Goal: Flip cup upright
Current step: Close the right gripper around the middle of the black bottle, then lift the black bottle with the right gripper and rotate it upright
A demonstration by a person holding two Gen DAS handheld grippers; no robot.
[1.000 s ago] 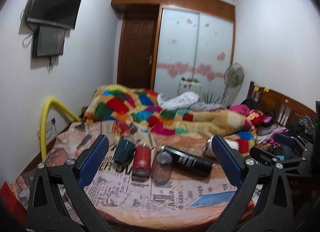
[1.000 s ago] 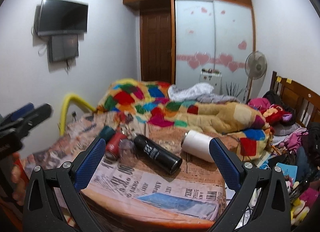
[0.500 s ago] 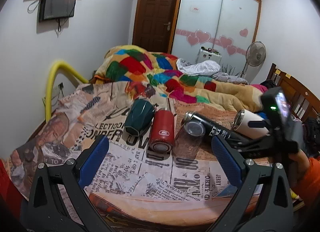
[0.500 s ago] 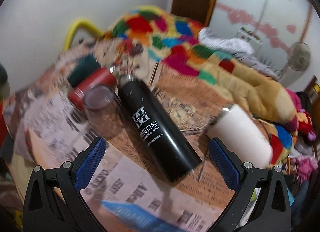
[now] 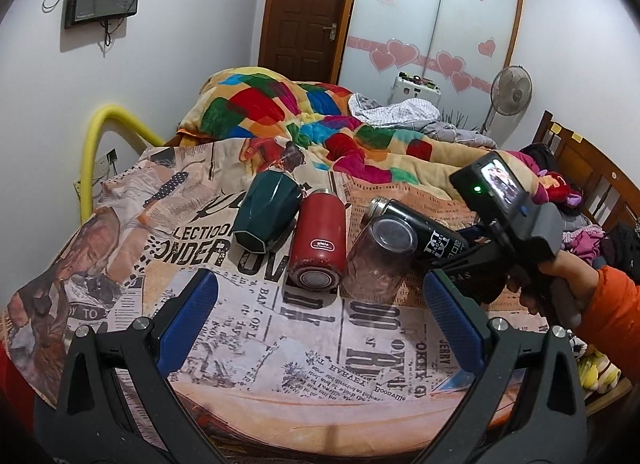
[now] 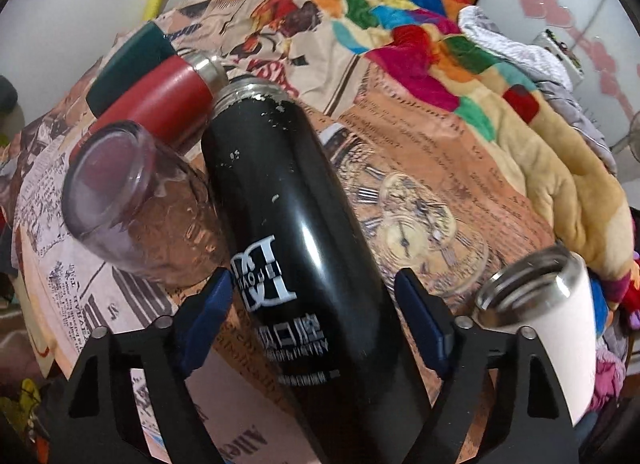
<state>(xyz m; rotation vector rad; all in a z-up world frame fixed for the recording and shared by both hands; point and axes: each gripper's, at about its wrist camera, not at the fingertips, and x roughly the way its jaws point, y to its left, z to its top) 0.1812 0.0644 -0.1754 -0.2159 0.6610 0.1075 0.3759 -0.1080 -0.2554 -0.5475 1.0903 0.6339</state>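
Several cups lie on their sides on a newspaper-print cloth: a dark green cup (image 5: 267, 212), a red flask (image 5: 318, 240), a clear glass (image 5: 380, 260), a black flask (image 6: 292, 248) and a white flask (image 6: 560, 328). My right gripper (image 6: 316, 316) is open, its blue pads on either side of the black flask's lower body, not clamped. In the left wrist view the right gripper (image 5: 472, 248) reaches in over the black flask (image 5: 420, 229). My left gripper (image 5: 320, 316) is open and empty, just in front of the red flask and the glass.
The table (image 5: 280, 396) has a rounded front edge. A patchwork quilt (image 5: 320, 123) lies heaped on the bed behind it. A yellow tube (image 5: 100, 123) curves at the left wall. A wooden headboard (image 5: 592, 171) and clothes are at the right.
My right gripper has come down and forward until its open pads straddle the black flask. My left gripper has moved slightly closer to the cups. The cups have not moved.
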